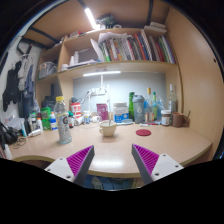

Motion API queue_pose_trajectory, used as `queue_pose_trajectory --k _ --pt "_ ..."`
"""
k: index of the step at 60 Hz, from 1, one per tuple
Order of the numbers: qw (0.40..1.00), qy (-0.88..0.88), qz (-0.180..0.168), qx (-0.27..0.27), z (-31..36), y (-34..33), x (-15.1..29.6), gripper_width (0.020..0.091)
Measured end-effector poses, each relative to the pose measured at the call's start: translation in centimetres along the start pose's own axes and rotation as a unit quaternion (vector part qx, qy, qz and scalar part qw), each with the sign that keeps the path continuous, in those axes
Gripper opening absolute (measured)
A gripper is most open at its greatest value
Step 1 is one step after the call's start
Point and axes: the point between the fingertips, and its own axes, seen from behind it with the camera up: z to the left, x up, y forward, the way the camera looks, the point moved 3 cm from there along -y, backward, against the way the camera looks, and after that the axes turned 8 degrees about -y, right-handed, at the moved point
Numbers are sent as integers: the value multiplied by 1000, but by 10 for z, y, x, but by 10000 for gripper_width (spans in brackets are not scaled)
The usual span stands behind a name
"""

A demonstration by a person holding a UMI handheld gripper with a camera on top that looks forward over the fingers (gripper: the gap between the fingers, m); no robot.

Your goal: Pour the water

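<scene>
Holding my tool (113,160) above the near side of the tabletop (115,150), I am looking forward along its two fingers. They are standing wide apart, with nothing between the purple pads (78,158), so the tool is carrying nothing at this moment.

The things for pouring are waiting beyond the fingers, well apart from them. A clear water bottle (64,122) is standing upright at the left, with a pale cap and a label around its middle. A small white cup (107,128) is sitting near the middle of the tabletop, to the right of the bottle and not touching it. I am judging that the bottle is the thing to take and the cup the thing to fill, because they are placed close together in the open part of the wood, easy to reach from my side.

More bottles (150,105) and small things are standing along the back, under a shelf with books (135,47), and a small red lid (143,132) is lying to the right of the cup. They are staying out of the working place.

The task is not yet begun, I think: first the open fingers must go around the bottle's body, low enough that it is not tipping.
</scene>
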Motion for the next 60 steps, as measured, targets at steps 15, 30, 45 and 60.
queue_pose_trajectory --k 15,30,45,60 --pt "999 20 11 24 9 11 -4 841" --pt "998 10 -4 59 54 20 8 841" --pt "993 3 -3 119 141 54 27 839" --pt "992 1 -11 128 212 116 58 834"
